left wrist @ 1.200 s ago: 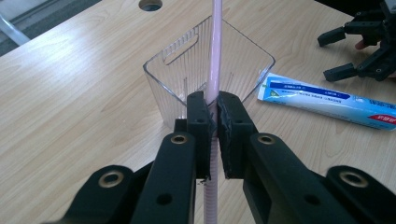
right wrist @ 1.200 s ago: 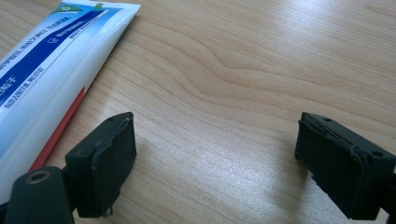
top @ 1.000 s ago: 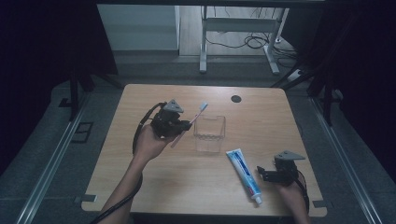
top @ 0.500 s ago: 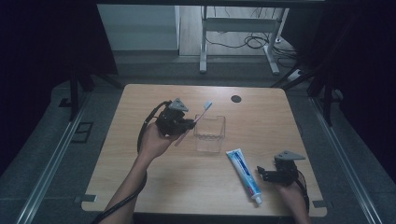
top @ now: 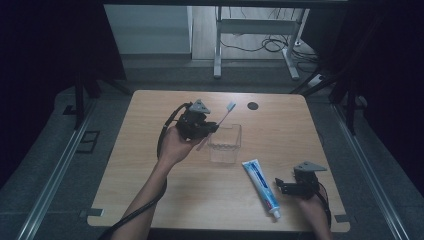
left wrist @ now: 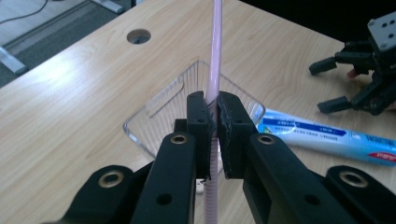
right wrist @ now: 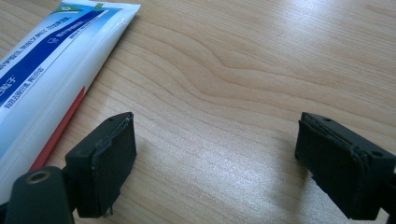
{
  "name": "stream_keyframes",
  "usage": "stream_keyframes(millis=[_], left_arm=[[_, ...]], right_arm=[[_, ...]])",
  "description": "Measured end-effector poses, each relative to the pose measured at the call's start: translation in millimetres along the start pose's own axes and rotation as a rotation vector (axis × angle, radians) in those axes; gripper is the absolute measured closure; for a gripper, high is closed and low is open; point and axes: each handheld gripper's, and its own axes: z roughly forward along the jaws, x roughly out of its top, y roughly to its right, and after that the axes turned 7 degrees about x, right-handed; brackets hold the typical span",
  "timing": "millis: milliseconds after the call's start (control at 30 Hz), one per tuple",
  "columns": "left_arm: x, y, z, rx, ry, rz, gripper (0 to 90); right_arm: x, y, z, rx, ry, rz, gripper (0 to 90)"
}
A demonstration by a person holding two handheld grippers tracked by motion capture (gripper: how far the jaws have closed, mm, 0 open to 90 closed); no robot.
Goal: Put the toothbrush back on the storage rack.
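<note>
A pink toothbrush (left wrist: 215, 70) is held clamped between the pads of the left tool (left wrist: 214, 135), which is closed tightly on the handle. In the high view the left tool (top: 212, 129) is seen raised above the wooden surface (top: 150, 165) in the person's left hand (top: 175, 146), with the toothbrush (top: 223, 118) slanting up and away so that its blue-bristled head points toward the far side. The lower end of the handle is seen just beside the near-left edge of a clear plastic tray (top: 226, 145), which rests on the surface near its middle. In the left gripper view the tray (left wrist: 154, 121) lies directly beyond the closed pads, and the handle rises across it.

A white and blue toothpaste tube (top: 261, 187) is laid flat on the surface, nearer the person than the tray and apart from it, its cap turned toward the near edge. The right tool (top: 283, 186) is rested low at the near right, just beside the tube. In the right gripper view its pads (right wrist: 109, 161) are seen spread wide with nothing between them, bare wood showing in the gap, and the tube (right wrist: 51, 60) lies to the left of them. A round cable hole (top: 253, 105) is set in the far part of the surface.
</note>
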Motion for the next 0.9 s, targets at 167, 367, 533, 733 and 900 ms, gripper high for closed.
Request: stream_keyframes(millis=[167,367,533,733,900], left_arm=[[10.0,4.0,6.3,0.003,0.014,0.015,84.0],[18.8,6.8,12.7,0.004,0.034,0.025,84.0],[22.7,7.6,20.4,0.002,0.053,0.027,84.0],[20.4,6.2,33.9,0.011,0.073,0.017,84.0],[15.2,4.2,43.3,0.011,0.077,0.001,84.0]], right_arm=[[0.0,0.0,0.0,0.0,0.0,0.001,12.4],[0.0,0.1,0.0,0.001,0.0,0.0,12.3],[0.0,0.0,0.0,0.0,0.0,0.0,12.3],[0.0,0.0,0.0,0.0,0.0,0.0,12.3],[0.0,0.0,-0.1,0.001,-0.001,0.001,12.3]])
